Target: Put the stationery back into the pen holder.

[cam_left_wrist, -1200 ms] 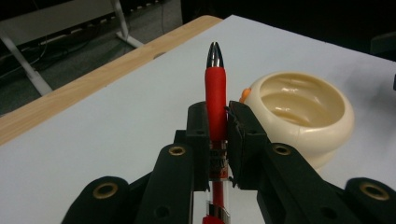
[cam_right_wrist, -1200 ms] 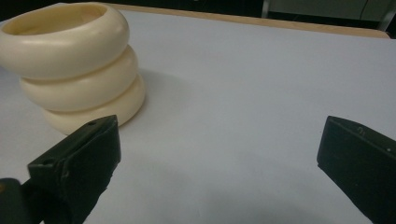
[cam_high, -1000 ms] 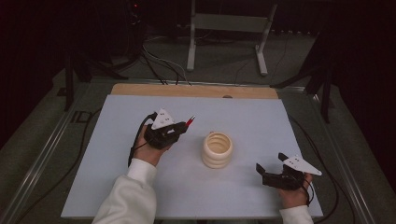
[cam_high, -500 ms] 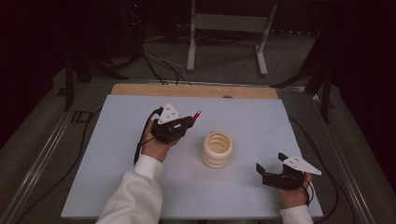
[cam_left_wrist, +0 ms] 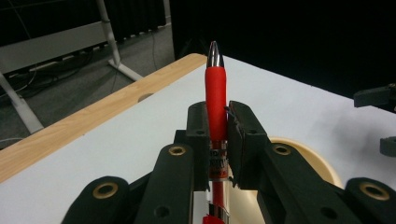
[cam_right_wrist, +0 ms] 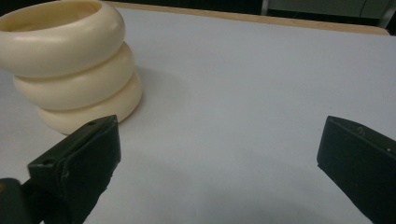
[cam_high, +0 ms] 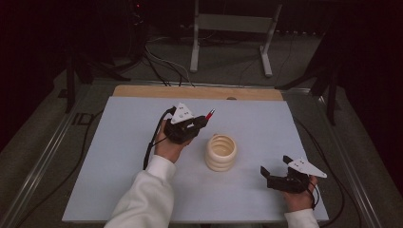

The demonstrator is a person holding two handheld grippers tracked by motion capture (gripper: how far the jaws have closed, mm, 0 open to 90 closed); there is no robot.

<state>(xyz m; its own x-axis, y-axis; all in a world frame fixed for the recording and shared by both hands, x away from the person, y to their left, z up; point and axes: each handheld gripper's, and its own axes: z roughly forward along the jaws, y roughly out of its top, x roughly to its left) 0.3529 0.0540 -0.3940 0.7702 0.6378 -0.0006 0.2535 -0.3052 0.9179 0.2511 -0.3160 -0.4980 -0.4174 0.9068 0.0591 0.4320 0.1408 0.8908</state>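
A cream ribbed cup (cam_high: 221,152) made of three stacked rings stands near the middle of the pale mat (cam_high: 119,156); it also appears as the cup (cam_right_wrist: 70,65) at the upper left of the right gripper view. My left gripper (cam_high: 202,121) hangs just up and left of the cup, shut on a red pen (cam_high: 209,114) whose silver tip points away to the right. In the left gripper view the red pen (cam_left_wrist: 216,93) stands clamped between the pads, above the cup's rim (cam_left_wrist: 317,158). My right gripper (cam_high: 275,172) rests at the front right, open, with nothing in it.
A wooden strip (cam_high: 199,91) borders the mat's far edge. Behind it stands a grey metal stand (cam_high: 233,38) with cables on the floor. A black cable (cam_high: 149,147) trails from the left gripper across the mat.
My left gripper has carried the red pen to the right and slightly up, closer to the cup. The right gripper has stayed where it was.
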